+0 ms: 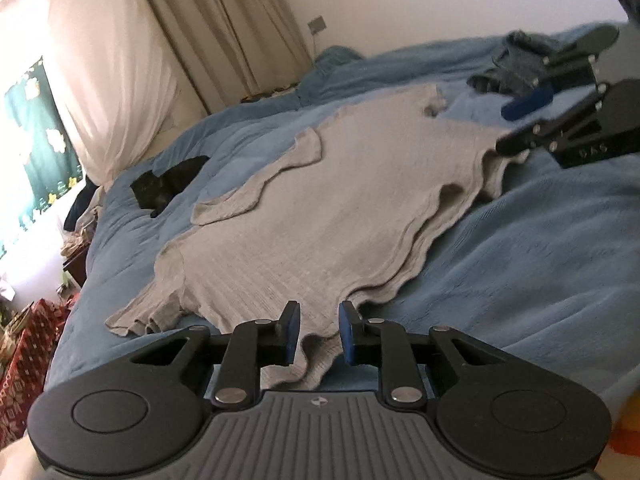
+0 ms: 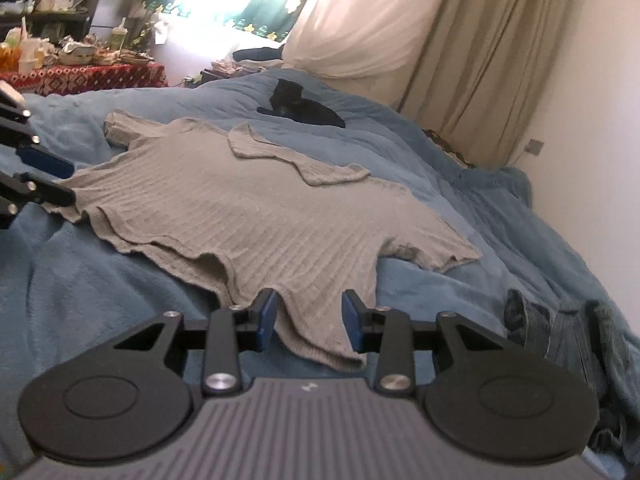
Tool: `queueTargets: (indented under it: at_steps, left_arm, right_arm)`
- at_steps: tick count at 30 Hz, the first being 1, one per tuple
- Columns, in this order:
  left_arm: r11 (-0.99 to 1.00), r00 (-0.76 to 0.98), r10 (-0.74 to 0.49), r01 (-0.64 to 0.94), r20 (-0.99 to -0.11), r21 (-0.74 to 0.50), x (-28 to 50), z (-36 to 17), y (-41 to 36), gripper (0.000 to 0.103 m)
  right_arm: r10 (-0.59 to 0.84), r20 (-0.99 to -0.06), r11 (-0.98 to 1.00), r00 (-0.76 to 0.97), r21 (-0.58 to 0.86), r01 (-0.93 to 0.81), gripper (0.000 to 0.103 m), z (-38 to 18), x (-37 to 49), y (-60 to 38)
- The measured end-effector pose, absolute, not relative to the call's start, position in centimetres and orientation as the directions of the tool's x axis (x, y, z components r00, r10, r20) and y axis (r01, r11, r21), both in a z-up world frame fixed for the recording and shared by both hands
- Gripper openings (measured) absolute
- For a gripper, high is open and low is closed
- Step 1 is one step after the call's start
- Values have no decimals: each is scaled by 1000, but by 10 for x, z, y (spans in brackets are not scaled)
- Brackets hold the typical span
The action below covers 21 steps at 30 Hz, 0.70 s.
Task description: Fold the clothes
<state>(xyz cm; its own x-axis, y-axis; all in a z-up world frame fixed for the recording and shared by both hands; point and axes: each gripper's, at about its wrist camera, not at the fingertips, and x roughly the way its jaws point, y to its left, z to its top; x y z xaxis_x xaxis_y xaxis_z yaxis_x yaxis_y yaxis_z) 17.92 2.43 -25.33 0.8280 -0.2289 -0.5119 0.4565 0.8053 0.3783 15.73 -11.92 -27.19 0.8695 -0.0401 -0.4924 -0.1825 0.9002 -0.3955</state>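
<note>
A grey ribbed knit top (image 1: 304,216) lies spread flat on the blue blanket (image 1: 540,264); it also shows in the right wrist view (image 2: 248,208). My left gripper (image 1: 319,334) is open, its jaws on either side of one hem corner of the top. My right gripper (image 2: 309,322) is open, its jaws on either side of the other hem corner. Each gripper shows in the other's view: the right one (image 1: 520,124) at the right edge, the left one (image 2: 52,178) at the left edge. Neither grips the cloth.
A black garment (image 1: 168,186) lies on the blanket beyond the top. A heap of blue jeans (image 2: 568,328) lies at the right. Curtains (image 2: 460,48) and a wall stand behind the bed. A cluttered table with a red patterned cloth (image 2: 88,76) stands beside it.
</note>
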Motion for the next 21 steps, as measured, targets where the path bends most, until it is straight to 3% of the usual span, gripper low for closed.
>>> queueTargets:
  at_steps: [9, 11, 13, 15, 21]
  left_arm:
    - [793, 838, -201, 443, -507, 418, 185, -259, 35, 21]
    - [804, 836, -189, 433, -516, 408, 190, -262, 38, 21]
    - [807, 829, -189, 436, -526, 398, 195, -265, 40, 21]
    - [800, 823, -194, 448, -534, 400, 197, -267, 40, 4]
    - [787, 839, -238, 462, -490, 409, 179, -257, 49, 3]
  right_arm:
    - [-52, -510, 853, 859, -469, -227, 37, -289, 172, -108]
    - [-62, -507, 844, 859, -486, -226, 30, -293, 175, -105]
    - [-67, -507, 843, 859, -490, -224, 15, -294, 179, -104]
    - [-71, -509, 848, 858, -484, -217, 6, -294, 181, -104]
    - [-77, -485, 862, 871, -471, -186, 3, -284, 172, -112]
